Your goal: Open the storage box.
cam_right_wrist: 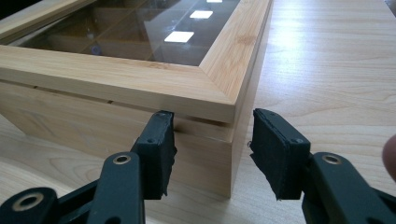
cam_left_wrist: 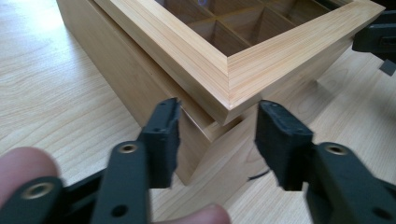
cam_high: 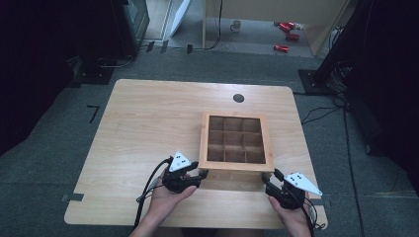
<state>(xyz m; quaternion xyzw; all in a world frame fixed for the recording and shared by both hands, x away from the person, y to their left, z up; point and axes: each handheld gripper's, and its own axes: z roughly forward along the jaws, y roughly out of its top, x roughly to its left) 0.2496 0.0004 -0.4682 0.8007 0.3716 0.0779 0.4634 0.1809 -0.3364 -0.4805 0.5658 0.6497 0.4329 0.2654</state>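
1. Left gripper (cam_high: 196, 176): held in the person's left hand (cam_high: 168, 197) near the surface's near edge; jaws partly apart, astride the near left corner of the wooden box (cam_high: 236, 141); in the left gripper view the pads (cam_left_wrist: 164, 135) stand clear of the wood on both sides; nothing gripped.
2. Right gripper (cam_high: 269, 180): held in the person's right hand (cam_high: 291, 215) towards the near right corner of the surface; jaws partly apart, astride the box's near right corner; in the right gripper view the left pad (cam_right_wrist: 159, 140) lies just beside the front wall under the lid's rim, contact not certain; the right pad stands clear.
3. Wooden box: square; lid a pale wood frame around a glass pane; nine compartments in a grid beneath; lid resting closed, a thin seam visible; sits on the right half of the surface, close to its near edge.
4. Surface (cam_high: 143, 128): pale wood; a round dark disc (cam_high: 238, 98) near the far edge, well apart from the box.
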